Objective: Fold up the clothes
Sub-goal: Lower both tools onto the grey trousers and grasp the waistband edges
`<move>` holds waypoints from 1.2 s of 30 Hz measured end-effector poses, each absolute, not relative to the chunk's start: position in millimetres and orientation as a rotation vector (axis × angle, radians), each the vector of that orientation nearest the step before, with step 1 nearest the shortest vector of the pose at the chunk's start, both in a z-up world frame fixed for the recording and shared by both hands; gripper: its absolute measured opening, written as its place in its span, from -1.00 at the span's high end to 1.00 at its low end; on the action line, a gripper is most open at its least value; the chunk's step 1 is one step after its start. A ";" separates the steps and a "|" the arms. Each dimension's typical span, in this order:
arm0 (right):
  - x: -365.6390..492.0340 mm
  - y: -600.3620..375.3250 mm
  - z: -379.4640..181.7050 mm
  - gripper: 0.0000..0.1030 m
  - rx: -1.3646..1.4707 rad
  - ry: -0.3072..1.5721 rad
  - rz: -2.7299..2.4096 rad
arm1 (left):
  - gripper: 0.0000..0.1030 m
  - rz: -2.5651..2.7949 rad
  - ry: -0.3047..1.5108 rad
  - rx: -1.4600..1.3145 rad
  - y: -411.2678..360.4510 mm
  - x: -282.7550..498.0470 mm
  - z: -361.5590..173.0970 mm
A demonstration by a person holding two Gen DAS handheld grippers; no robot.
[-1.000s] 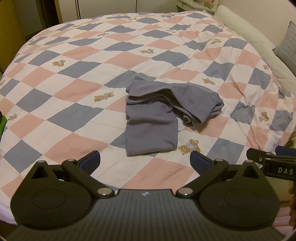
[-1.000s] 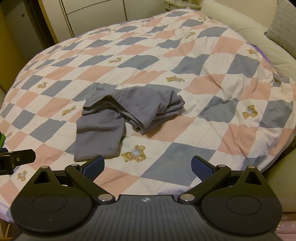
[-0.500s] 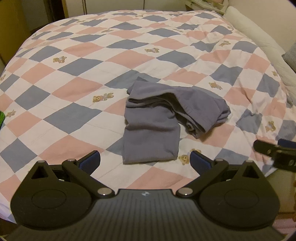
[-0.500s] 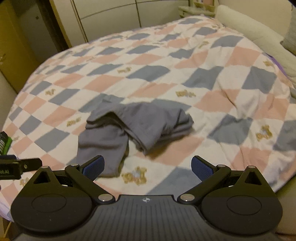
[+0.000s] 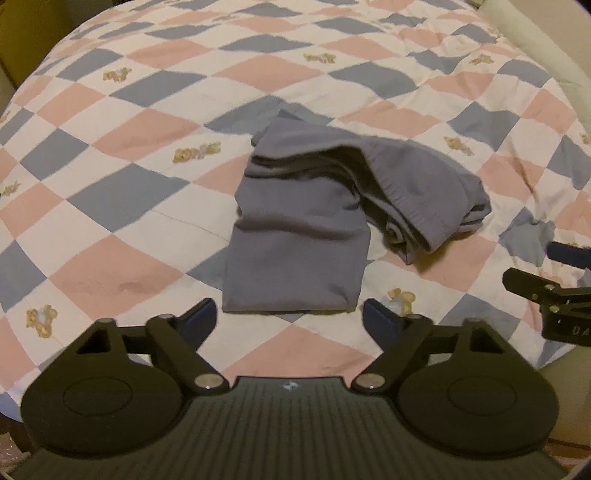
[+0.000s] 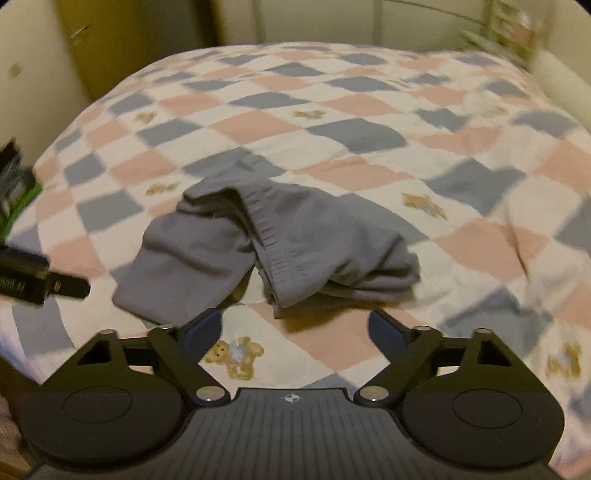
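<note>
Nearest the left wrist camera, the left gripper [image 5: 290,317] has its fingers spread wide and holds nothing, its blue pads [image 5: 199,319] poised above the quilt [image 5: 122,125] close to the bed's near edge. The right gripper [image 6: 295,328] is likewise released and empty, hanging over a small teddy bear print [image 6: 234,354] on the quilt; in the left view it shows as a dark arm at the right border [image 5: 546,291]. Just beyond both sets of fingertips lies the grey garment [image 5: 314,229], a crumpled pair of trousers or shorts near the middle of the bed, towards its near edge. One flat leg points towards the grippers, its hem almost between the left fingers, while the other part is bunched in a heap to the right, showing a stitched waistband [image 6: 280,251]. Farther off the pink, blue and white checked quilt runs to the far edge of the bed, with pale cupboard doors [image 6: 317,22] behind it.
</note>
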State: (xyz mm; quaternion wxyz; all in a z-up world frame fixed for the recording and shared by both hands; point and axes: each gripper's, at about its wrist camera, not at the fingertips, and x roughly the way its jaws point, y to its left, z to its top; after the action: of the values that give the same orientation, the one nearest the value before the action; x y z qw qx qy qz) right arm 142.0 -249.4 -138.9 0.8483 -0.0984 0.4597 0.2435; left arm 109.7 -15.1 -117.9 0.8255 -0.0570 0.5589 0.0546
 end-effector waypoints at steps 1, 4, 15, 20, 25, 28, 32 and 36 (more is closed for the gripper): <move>142.1 -246.2 -144.8 -0.62 -0.237 0.950 0.532 | -0.39 0.123 1.190 -0.117 -15.6 112.4 -124.6; 141.8 -234.7 -161.5 -0.47 -0.327 0.893 0.588 | -0.17 0.128 1.179 -0.099 -12.9 123.1 -140.8; 141.4 -192.9 -223.0 0.07 -0.630 0.729 0.635 | 0.67 0.093 1.091 -0.008 4.9 177.2 -187.4; 140.3 -174.3 -249.8 0.06 -0.773 0.708 0.605 | 0.67 0.037 1.080 0.060 12.4 204.1 -200.3; 150.6 -162.2 -265.9 0.41 -0.879 0.699 0.565 | 0.66 -0.024 1.066 0.124 18.9 229.3 -211.1; 163.9 -164.6 -254.2 0.55 -0.846 0.691 0.539 | 0.66 -0.058 1.058 0.155 22.2 242.2 -217.1; 185.6 -175.7 -217.9 0.87 -0.719 0.620 0.434 | 0.66 -0.094 1.052 0.170 26.7 253.8 -217.1; 215.0 -180.2 -211.4 0.84 -0.675 0.648 0.392 | 0.66 -0.110 1.048 0.203 30.2 269.0 -223.0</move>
State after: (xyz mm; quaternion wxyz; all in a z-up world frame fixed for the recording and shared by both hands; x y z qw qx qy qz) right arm 215.0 -180.2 -211.4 0.8740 -0.3232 0.3104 0.1879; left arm 269.0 30.2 -223.0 0.8595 0.0968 0.4991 -0.0522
